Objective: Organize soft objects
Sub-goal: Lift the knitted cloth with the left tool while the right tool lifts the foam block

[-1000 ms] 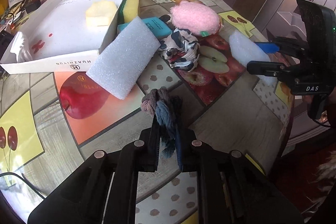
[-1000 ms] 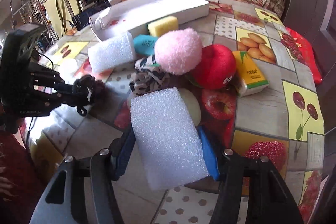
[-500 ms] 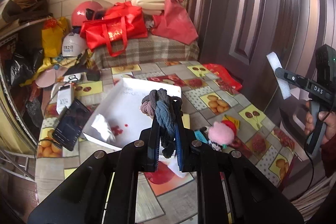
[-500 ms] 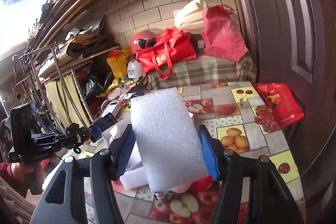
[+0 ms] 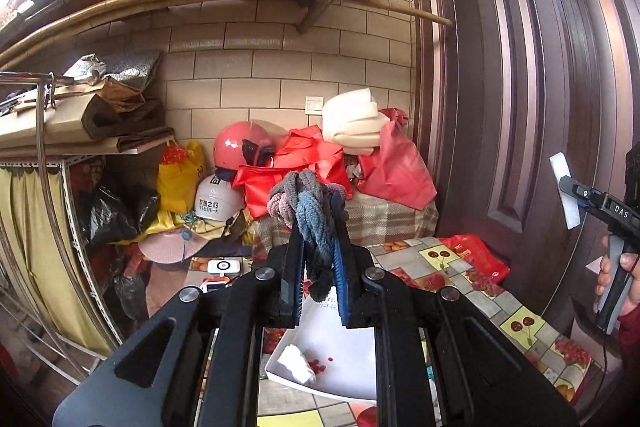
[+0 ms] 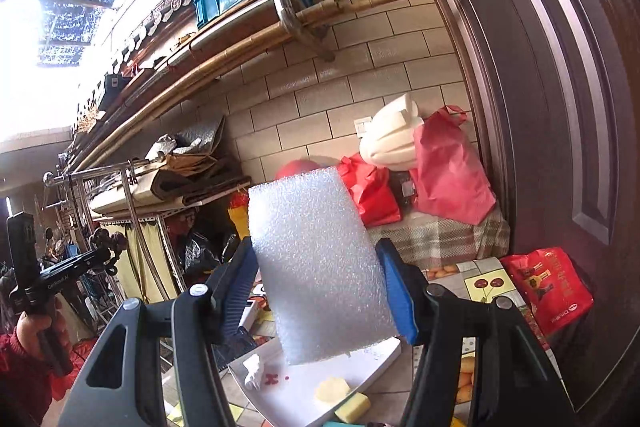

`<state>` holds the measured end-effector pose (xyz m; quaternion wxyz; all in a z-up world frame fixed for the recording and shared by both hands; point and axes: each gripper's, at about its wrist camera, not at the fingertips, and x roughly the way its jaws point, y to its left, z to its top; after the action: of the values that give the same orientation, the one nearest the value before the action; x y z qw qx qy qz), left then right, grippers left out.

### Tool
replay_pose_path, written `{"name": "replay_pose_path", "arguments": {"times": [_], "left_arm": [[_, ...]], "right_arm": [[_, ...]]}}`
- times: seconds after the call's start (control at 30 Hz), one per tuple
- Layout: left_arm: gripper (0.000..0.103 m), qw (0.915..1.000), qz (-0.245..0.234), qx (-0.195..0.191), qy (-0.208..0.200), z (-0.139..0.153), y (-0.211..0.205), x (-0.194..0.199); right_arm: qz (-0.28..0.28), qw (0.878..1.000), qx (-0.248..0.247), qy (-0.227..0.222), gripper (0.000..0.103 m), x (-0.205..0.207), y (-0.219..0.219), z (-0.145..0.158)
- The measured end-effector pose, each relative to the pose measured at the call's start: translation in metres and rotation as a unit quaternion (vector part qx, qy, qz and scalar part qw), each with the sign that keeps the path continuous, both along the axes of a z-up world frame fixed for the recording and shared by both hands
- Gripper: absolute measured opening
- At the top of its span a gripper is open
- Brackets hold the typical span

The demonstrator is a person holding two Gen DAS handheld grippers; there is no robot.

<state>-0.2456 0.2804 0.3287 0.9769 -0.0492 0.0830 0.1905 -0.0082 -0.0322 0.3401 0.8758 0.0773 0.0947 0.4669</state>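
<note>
Both hands are up in the air with a load each, so this looks like the carrying step: two soft things picked up and on their way to the white tray (image 6: 376,359) below. The left claw (image 5: 318,267) is squeezed nearly flat on a bundle of knotted hair ties (image 5: 308,203), grey, pink and blue; the loops bulge out above the fingertips and a dark tail hangs down between the jaws. The right claw (image 6: 320,291) stands partly open, its blue pads pressed against the two long sides of a white foam block (image 6: 320,263), which sticks out well beyond the tips and tilts a little to one side. Both claws point roughly level, out at the brick wall (image 5: 280,67), with the patterned surface (image 5: 520,323) and the tray low in each view. A pale sponge piece (image 6: 331,389) already lies in the tray and a yellow sponge (image 6: 352,407) sits just beside its edge. To my eye the next move calls for tipping each claw down over the tray and opening it there, one after the other so the foam doesn't land on the ties.
</note>
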Motion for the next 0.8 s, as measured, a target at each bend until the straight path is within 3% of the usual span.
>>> {"name": "replay_pose_path", "arguments": {"times": [0.4,0.8], "left_arm": [[0.012,0.9999,-0.007,-0.013,-0.004,0.002,0.005,0.011],[0.012,0.9997,-0.007,-0.022,0.006,-0.003,0.014,0.025]], "right_arm": [[0.01,0.999,0.03,-0.026,0.06,-0.003,0.022,0.027],[0.031,0.999,0.002,0.02,0.06,0.01,0.05,-0.002]]}}
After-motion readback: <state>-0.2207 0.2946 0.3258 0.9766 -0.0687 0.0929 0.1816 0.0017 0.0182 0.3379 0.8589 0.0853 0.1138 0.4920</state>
